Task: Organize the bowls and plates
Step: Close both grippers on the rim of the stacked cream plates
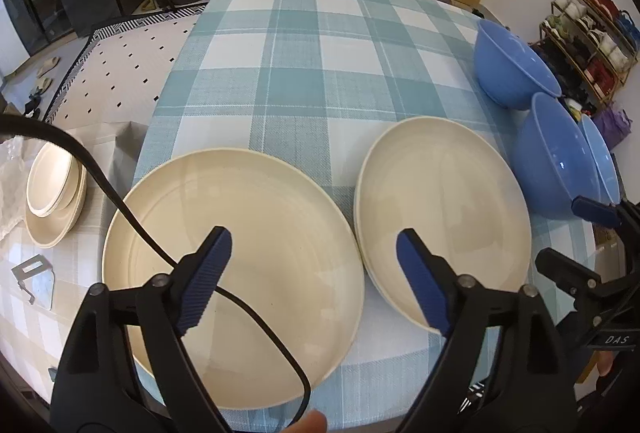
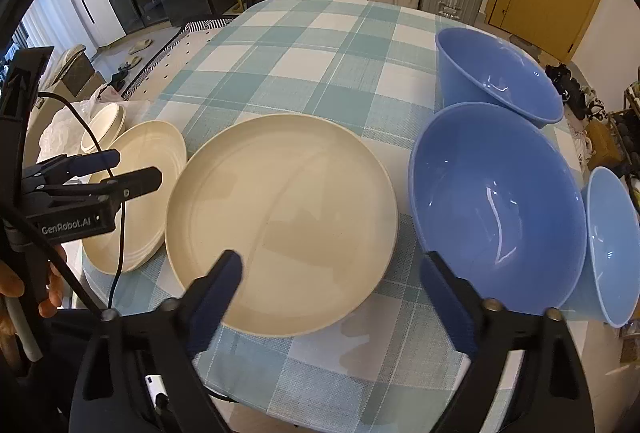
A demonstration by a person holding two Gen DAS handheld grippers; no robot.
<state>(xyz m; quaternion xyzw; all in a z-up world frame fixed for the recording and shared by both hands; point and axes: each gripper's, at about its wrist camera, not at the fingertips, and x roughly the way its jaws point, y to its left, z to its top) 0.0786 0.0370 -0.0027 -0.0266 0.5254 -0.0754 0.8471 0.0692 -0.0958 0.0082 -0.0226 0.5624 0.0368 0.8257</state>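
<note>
Right wrist view, "GenRobot.AI" on left hand-held gripper [image 2: 132, 171]

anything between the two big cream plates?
Nothing: only a narrow strip of checked tablecloth separates the left plate from the right plate. Clearest in the left wrist view; the open left tool hovers above that gap.

The right gripper [image 2: 330, 273] hangs over the near edge of the desk [image 2: 320, 45] with its jaws wide apart and nothing between them. Just past it lies a big cream plate [image 2: 288, 209]. A second cream plate [image 2: 136, 161] lies to its left, under the left gripper [image 2: 132, 169]. On the right sit three blue bowls: the middle bowl [image 2: 496, 205], a far bowl [image 2: 500, 81] and a near bowl [image 2: 612, 245].
</note>
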